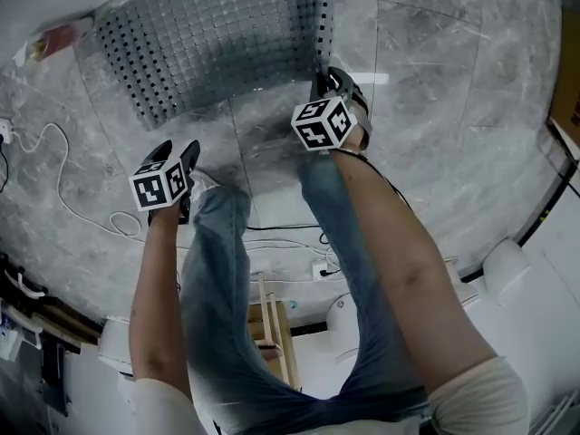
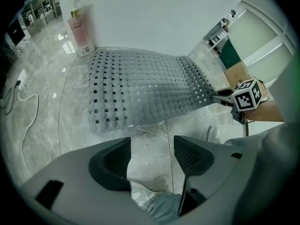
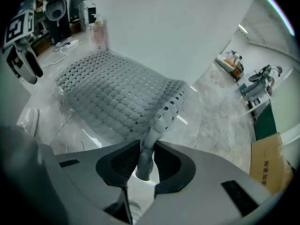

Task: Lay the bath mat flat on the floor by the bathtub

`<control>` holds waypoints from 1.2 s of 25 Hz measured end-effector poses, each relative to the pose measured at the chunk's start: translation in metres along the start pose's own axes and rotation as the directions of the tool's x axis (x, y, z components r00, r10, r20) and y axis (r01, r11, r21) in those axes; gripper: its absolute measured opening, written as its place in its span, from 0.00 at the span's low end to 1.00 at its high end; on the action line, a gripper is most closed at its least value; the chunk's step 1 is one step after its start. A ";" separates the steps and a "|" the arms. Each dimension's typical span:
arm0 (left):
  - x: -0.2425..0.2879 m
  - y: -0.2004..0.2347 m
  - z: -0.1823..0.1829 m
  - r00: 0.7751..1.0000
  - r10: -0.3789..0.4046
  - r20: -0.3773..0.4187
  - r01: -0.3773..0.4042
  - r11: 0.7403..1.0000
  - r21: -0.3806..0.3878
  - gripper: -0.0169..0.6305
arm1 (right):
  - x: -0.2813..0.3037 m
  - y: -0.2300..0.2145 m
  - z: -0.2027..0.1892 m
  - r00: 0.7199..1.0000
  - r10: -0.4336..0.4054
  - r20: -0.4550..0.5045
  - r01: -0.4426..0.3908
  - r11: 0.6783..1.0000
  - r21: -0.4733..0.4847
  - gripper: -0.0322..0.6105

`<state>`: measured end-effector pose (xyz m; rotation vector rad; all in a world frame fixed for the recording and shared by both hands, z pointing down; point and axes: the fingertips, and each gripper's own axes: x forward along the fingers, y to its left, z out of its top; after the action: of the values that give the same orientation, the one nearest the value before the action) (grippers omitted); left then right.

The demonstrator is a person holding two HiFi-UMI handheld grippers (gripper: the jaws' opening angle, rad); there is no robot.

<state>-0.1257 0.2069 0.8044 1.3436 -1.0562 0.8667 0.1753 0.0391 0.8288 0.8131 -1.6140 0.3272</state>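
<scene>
The right tongs [image 3: 146, 161] clenched the mat's [image 1: 217, 39] near right corner. The mat's long side ran leftward; the left tongs [image 2: 152, 154], released and empty, hung near its near left corner.

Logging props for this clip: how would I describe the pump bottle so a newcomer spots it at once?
Start at the white tub wall rising from the grey marble floor, the grey perforated bath mat at its foot. Off the mat's far left corner in the left gripper view, against that wall, stands the pump bottle. It alone is pink and upright.
</scene>
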 end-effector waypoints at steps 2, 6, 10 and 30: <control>-0.001 0.004 -0.004 1.000 -0.007 -0.002 0.007 1.000 -0.005 0.49 | -0.003 0.014 0.010 1.000 0.019 0.025 -0.017 0.998 -0.062 0.23; -0.002 0.007 -0.006 0.999 -0.039 0.010 0.039 0.999 -0.020 0.49 | -0.008 0.040 0.034 0.993 0.088 0.081 -0.076 0.988 -0.135 0.22; -0.001 0.012 0.003 0.998 -0.052 0.020 0.053 0.998 -0.034 0.49 | -0.010 0.076 0.064 0.969 0.208 0.131 -0.168 0.950 -0.262 0.20; 0.006 0.049 0.003 0.997 -0.079 0.025 0.081 0.993 -0.083 0.49 | 0.038 0.096 0.090 0.891 0.371 0.260 -0.453 0.737 0.501 0.24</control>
<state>-0.1701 0.2062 0.8258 1.3185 -1.0370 0.7425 0.0435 0.0389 0.8666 0.9082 -1.8621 1.1254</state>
